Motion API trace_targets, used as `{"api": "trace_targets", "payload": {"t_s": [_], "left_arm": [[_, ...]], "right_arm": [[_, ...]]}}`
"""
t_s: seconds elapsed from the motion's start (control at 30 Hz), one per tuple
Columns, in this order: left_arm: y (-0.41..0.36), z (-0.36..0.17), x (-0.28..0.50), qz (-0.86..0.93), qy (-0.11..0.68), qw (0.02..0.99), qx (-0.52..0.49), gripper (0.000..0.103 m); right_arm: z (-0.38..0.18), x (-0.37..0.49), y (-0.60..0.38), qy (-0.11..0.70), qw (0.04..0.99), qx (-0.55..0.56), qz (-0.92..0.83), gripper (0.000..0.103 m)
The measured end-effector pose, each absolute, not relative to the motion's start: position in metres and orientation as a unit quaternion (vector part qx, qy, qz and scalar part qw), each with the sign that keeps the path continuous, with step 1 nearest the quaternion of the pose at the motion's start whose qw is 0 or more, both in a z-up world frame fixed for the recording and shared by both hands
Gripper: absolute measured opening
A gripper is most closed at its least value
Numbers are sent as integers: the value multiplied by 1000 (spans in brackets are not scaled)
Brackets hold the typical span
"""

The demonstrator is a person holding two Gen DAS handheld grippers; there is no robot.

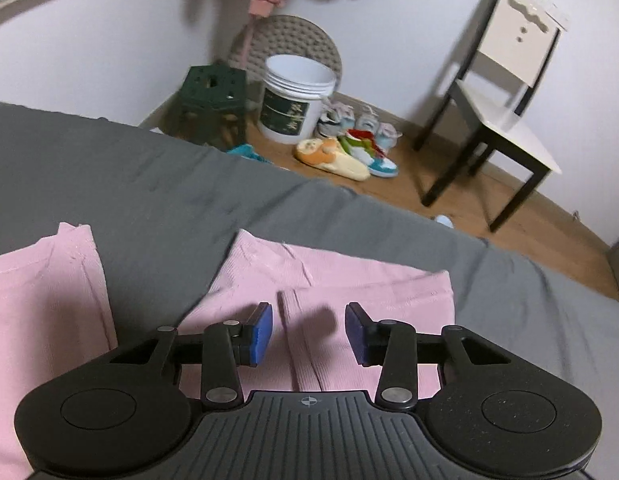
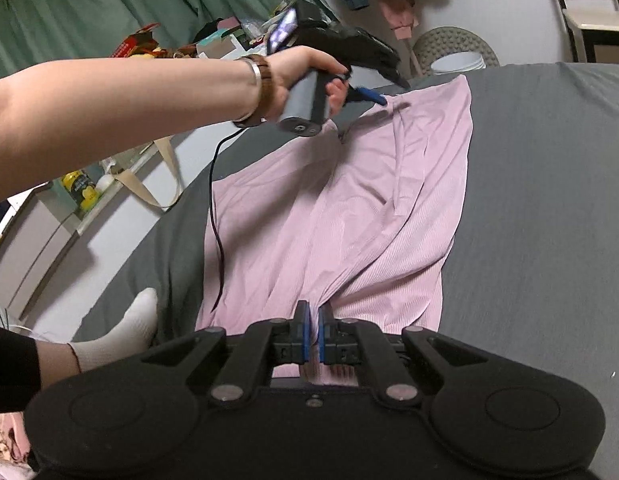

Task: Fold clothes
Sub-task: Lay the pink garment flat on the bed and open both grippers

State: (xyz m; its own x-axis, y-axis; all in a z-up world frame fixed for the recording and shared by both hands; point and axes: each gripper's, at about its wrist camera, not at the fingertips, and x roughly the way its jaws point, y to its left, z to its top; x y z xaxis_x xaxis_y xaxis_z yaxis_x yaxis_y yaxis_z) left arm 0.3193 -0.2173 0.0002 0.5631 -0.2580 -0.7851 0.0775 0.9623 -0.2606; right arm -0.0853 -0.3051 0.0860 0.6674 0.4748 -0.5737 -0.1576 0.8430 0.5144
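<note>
A pink ribbed garment [image 2: 369, 208] lies spread lengthwise on the grey bed sheet [image 2: 549, 200]. My right gripper [image 2: 314, 314] is shut on its near edge, and pink cloth is bunched between the blue pads. At the far end, a person's hand holds my left gripper [image 2: 379, 98] just above the cloth. In the left wrist view, the left gripper [image 1: 308, 320] stands open over the pink garment [image 1: 349, 280]. A raised fold runs between its blue pads [image 1: 261, 332], which do not press on it. Another part of the pink cloth [image 1: 41, 300] lies to the left.
Beyond the bed edge, the wooden floor holds a white bucket [image 1: 293, 100], a dark green stool [image 1: 213, 100], several shoes [image 1: 349, 152] and a white chair [image 1: 505, 120]. A foot in a white sock [image 2: 125, 332] rests on the bed; a black cable [image 2: 213, 220] hangs over the cloth.
</note>
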Motion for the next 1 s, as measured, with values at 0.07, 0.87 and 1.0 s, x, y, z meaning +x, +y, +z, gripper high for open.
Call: {"api": "trace_targets", "payload": {"t_s": [0.07, 0.87, 1.0], "left_arm": [[-219, -1, 321, -100, 458, 878, -99, 33], [-135, 86, 301, -72, 384, 918, -74, 3], [-85, 95, 291, -44, 380, 921, -72, 3]], "right_arm": [[86, -85, -308, 367, 885, 222, 180, 5], [94, -95, -293, 348, 899, 162, 208, 5], [104, -94, -277, 338, 904, 124, 230, 5]]}}
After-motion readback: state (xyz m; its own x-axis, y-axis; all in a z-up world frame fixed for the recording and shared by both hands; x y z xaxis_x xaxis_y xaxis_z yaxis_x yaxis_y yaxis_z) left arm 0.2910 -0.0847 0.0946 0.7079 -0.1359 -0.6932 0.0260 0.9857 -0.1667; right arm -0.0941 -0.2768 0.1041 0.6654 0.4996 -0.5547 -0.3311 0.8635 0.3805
